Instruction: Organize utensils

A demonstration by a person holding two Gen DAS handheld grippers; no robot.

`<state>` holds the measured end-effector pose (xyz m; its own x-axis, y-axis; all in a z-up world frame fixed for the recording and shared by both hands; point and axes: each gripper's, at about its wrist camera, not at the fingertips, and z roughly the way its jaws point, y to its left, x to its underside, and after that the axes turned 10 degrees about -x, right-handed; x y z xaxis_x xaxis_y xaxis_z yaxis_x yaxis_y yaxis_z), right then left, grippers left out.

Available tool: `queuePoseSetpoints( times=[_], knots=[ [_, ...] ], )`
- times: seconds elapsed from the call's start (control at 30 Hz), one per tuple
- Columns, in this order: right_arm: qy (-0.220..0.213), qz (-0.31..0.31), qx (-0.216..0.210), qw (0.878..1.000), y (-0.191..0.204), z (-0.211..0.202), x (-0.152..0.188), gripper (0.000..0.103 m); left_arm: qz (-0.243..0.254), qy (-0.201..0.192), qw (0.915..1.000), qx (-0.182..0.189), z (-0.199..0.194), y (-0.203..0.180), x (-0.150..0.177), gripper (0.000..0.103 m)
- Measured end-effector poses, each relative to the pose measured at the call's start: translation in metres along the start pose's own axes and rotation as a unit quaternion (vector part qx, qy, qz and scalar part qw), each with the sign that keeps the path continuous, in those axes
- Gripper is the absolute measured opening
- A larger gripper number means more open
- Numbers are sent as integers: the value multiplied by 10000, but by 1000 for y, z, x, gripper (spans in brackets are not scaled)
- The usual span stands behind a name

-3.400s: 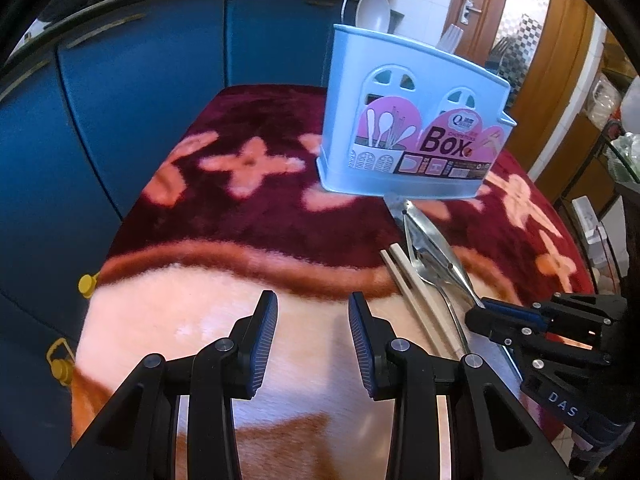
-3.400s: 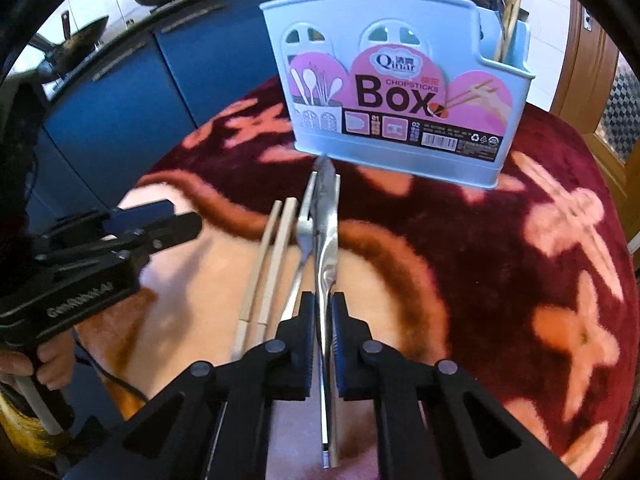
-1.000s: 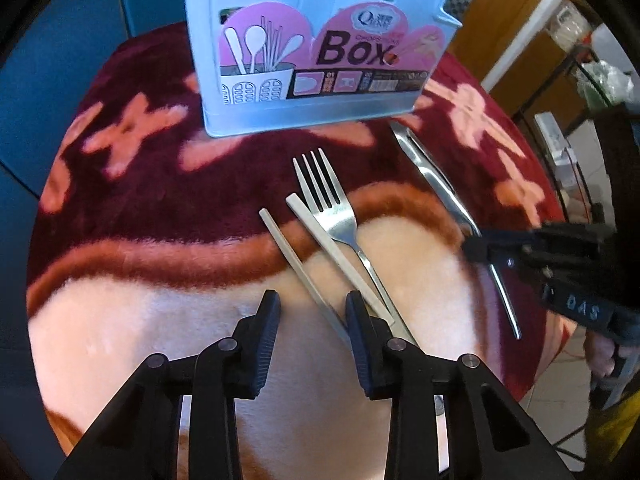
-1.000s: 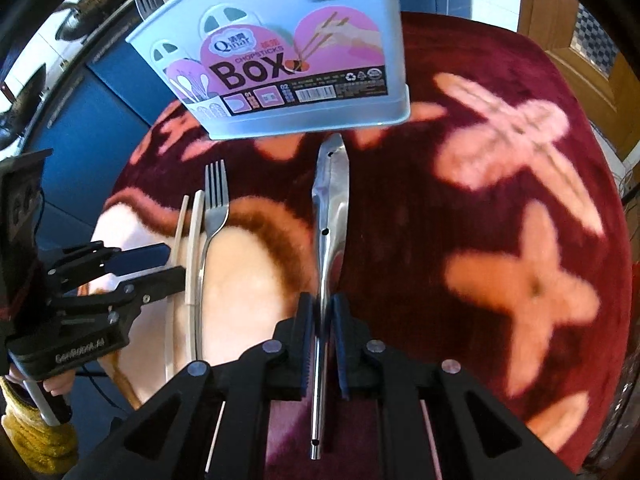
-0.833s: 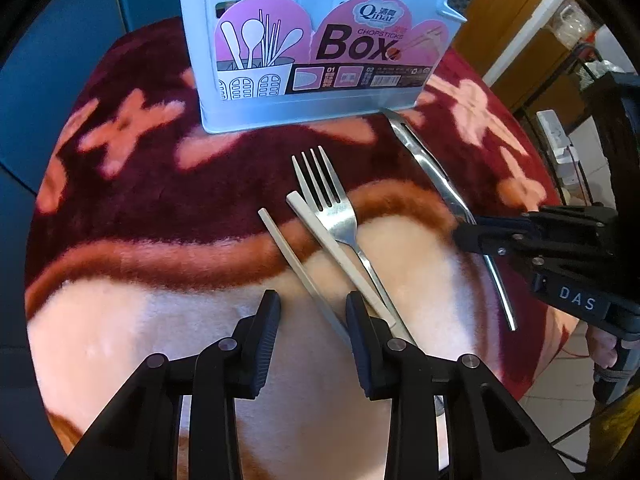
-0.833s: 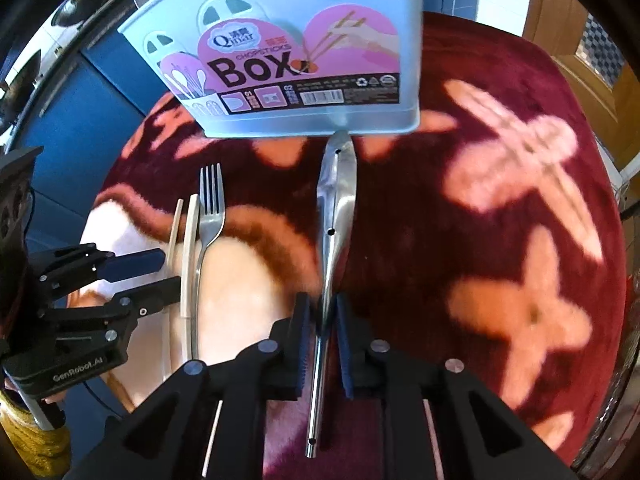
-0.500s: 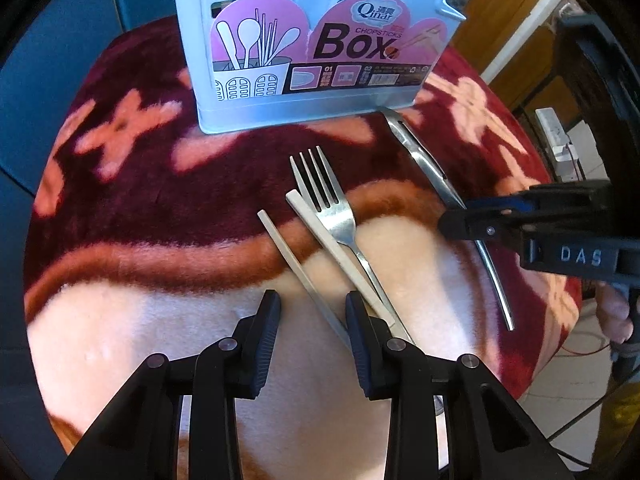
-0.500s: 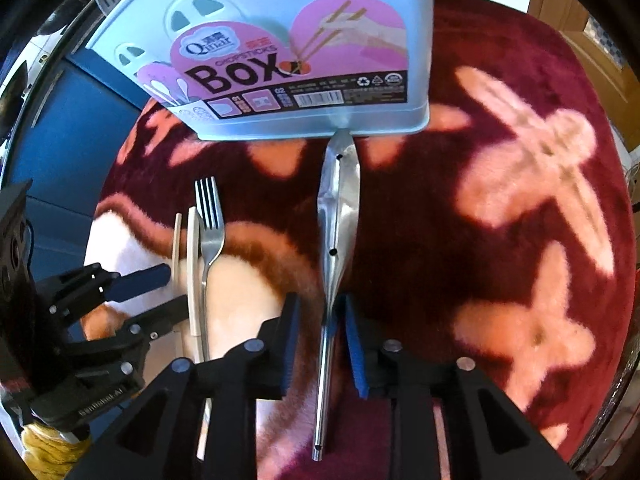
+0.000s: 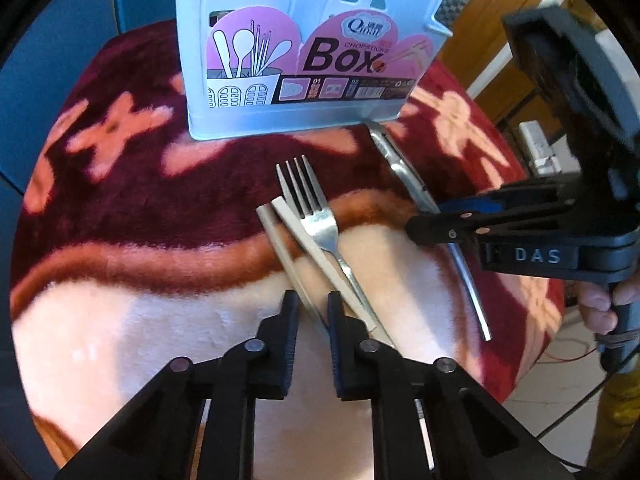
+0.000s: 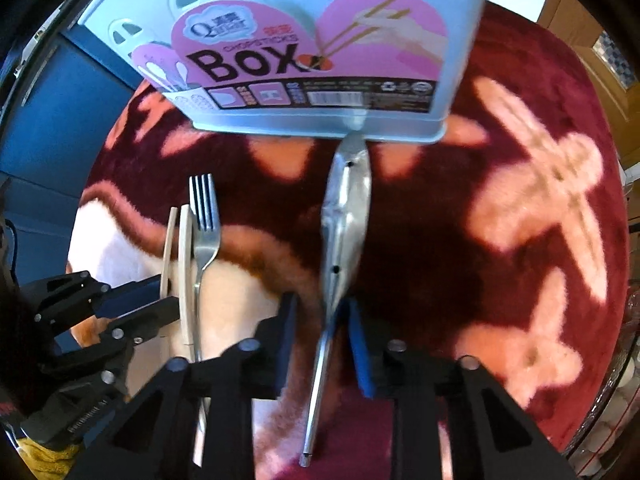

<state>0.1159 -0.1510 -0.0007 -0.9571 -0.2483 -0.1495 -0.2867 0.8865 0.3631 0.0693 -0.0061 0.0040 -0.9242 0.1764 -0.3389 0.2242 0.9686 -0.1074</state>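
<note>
Steel spoon (image 10: 345,216) lies between the right gripper's (image 10: 322,316) just-narrowed, unclamped fingers; left gripper (image 9: 310,312) has just pinched one chopstick (image 9: 280,248) — both headed for the box (image 9: 304,48).

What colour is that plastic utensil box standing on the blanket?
Pale blue plastic utensil box with a pink label; clearest in the right wrist view.

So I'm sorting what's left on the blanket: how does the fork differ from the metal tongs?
The fork is short, with four tines; the tongs are longer and end in a broad blade. The fork lies against the chopsticks, well short of the box; the tongs lie alone, tip at its base. Both are shiny metal, flat on the blanket.
</note>
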Motion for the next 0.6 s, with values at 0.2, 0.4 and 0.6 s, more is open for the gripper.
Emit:
queuePoseSetpoints(
  times=[0.2, 0.4, 0.6],
  knots=[
    [-567, 122, -264, 9980, -13, -12, 21, 16, -218, -251, 9989, 335, -9, 4, 8, 4],
    [-1209, 21, -430, 9917, -10, -26, 49, 16, -374, -591, 9967, 413, -23, 6, 14, 4],
    [-1838, -79, -590, 9812, -7, -45, 70, 16, -472, -902, 9937, 463, -37, 7, 16, 4]
  ],
)
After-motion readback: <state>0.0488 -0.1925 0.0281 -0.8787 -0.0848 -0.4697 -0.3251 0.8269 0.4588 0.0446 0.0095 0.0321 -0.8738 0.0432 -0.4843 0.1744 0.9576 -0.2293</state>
